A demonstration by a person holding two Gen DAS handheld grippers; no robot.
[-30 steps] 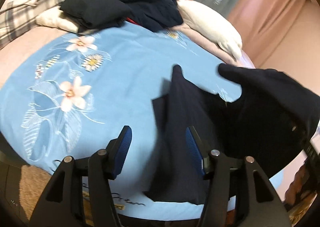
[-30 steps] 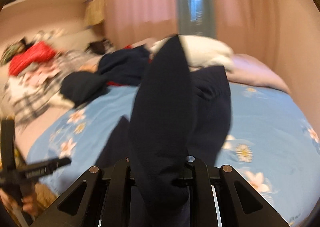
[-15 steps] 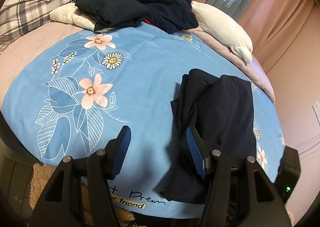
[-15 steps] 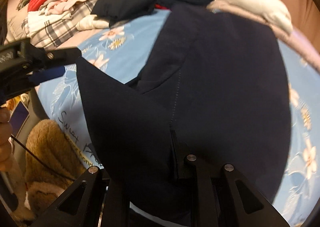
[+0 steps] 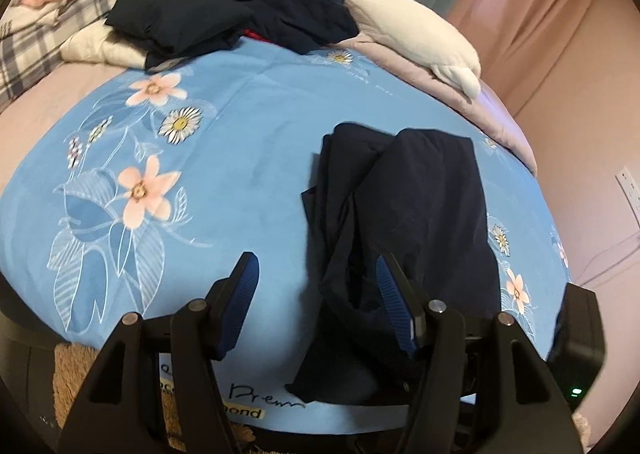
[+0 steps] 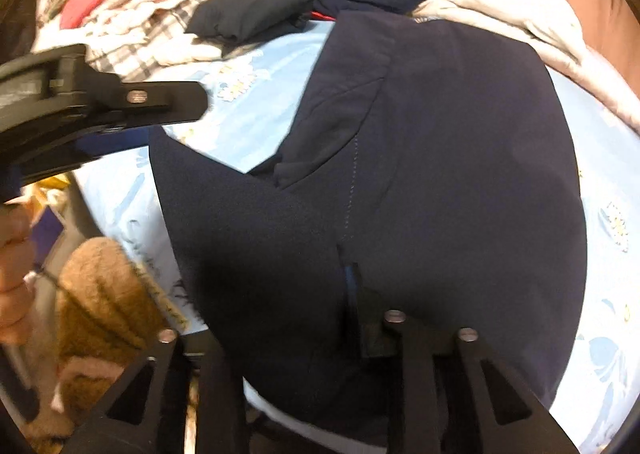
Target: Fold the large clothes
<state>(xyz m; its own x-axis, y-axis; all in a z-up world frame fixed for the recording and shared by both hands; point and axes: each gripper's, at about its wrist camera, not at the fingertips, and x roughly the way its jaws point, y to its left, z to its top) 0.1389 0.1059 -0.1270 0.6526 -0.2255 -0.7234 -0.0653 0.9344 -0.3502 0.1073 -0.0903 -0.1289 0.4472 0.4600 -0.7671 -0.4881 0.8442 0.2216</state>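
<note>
A dark navy garment (image 5: 420,205) lies folded lengthwise on the blue floral sheet (image 5: 240,157), near the bed's front edge. My left gripper (image 5: 316,260) hovers over its near left edge, jaws opening. The cloth's edge lies below the gap and the blue pads (image 5: 244,286) touch nothing. In the right wrist view the garment (image 6: 440,153) fills the middle and drapes over my right gripper (image 6: 296,278). Its jaws are opening with cloth still between them. One blue pad shows bare beside the fold; the other finger is hidden under cloth. One of the left gripper's fingers (image 6: 160,97) reaches in from the left.
Dark clothes (image 5: 240,21) are piled at the head of the bed beside a white pillow (image 5: 412,25) and plaid fabric (image 5: 24,41). A brown fuzzy rug (image 6: 100,294) lies below the bed's front edge. A person's hand (image 6: 12,254) shows at far left. Pink curtains hang behind.
The right gripper came down with the raised garment and laid it folded over itself on the sheet; its jaws have spread apart. The left gripper stayed near the front edge.
</note>
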